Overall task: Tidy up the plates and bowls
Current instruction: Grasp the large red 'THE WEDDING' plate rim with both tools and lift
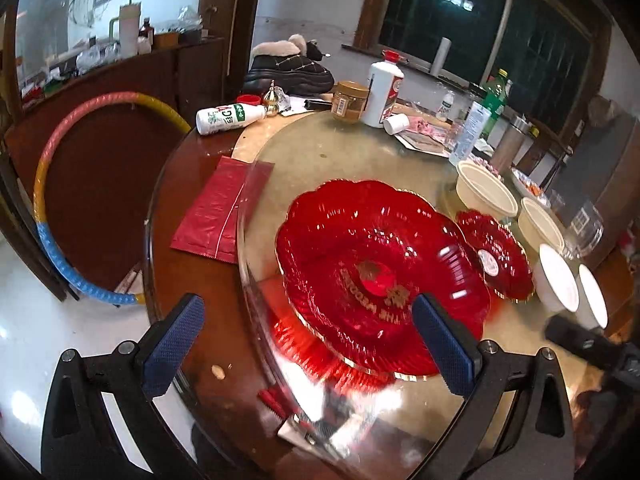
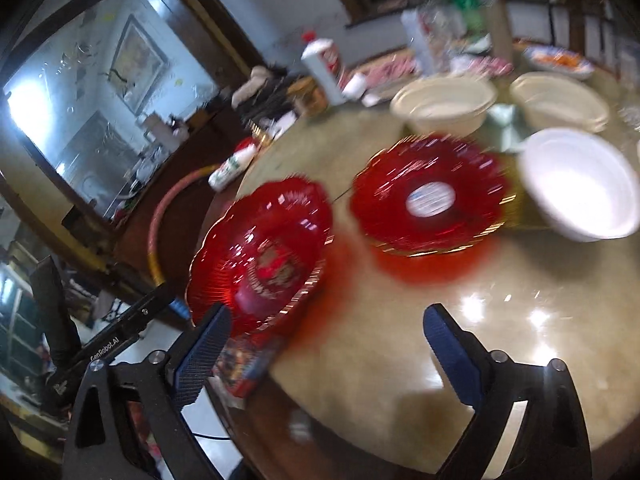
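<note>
The left gripper (image 1: 308,312) stands wide with nothing held, its fingers straddling the near rim of the large red plate (image 1: 376,276), which lies close to the glass edge of the table (image 1: 248,248). The right gripper (image 2: 326,328) is also wide and empty over bare tabletop, the large plate just ahead to its left. Beyond it sits the small red plate (image 2: 430,196), with a white bowl (image 2: 580,184) at that plate's right rim and two cream bowls (image 2: 444,104) farther back.
</note>
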The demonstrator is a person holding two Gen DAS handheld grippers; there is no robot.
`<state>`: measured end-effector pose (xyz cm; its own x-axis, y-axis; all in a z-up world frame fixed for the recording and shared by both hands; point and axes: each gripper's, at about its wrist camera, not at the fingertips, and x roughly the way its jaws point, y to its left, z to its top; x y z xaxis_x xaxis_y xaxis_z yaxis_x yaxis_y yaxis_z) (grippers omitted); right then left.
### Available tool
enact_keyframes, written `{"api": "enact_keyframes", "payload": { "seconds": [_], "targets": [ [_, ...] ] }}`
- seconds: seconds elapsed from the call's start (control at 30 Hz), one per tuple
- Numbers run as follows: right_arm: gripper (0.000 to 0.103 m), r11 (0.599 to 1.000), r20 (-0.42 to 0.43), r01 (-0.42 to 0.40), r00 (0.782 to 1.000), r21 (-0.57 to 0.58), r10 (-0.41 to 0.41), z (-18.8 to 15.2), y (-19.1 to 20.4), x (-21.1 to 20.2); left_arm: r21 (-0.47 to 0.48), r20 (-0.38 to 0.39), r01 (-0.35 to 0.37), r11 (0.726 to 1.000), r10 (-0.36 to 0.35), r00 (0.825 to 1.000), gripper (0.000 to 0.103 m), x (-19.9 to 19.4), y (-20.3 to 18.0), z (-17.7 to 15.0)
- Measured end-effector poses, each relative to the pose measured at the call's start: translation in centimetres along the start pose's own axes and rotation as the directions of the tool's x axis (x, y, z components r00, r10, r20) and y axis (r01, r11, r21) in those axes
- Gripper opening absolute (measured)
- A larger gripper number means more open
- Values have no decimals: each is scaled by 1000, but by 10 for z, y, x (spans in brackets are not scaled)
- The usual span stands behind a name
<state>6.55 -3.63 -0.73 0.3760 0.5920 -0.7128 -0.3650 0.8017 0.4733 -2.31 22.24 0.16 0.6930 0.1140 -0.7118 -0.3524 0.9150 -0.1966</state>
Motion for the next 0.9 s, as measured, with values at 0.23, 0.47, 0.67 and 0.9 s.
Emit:
{"api": "enact_keyframes", "payload": {
  "seconds": [0.23,0.47,0.67,0.9],
  "targets": [
    [61,991,-86,-43,995,124,54,18,-3,52,9,-31,-12,1000,12,999,93,25,5,11],
    [29,990,-140,-14,990,143,34,24,-4,82,47,-139,-11,999,18,990,48,56,0,2],
    [17,992,-128,-16,991,127,33,24,-10,86,-8,-167,-27,1000,25,986,13,66,9,-6],
    [17,998,-104,-11,994,58,17,22,-6,86,30,-137,-83,996,86,987,13,61,-3,-4]
  ]
}}
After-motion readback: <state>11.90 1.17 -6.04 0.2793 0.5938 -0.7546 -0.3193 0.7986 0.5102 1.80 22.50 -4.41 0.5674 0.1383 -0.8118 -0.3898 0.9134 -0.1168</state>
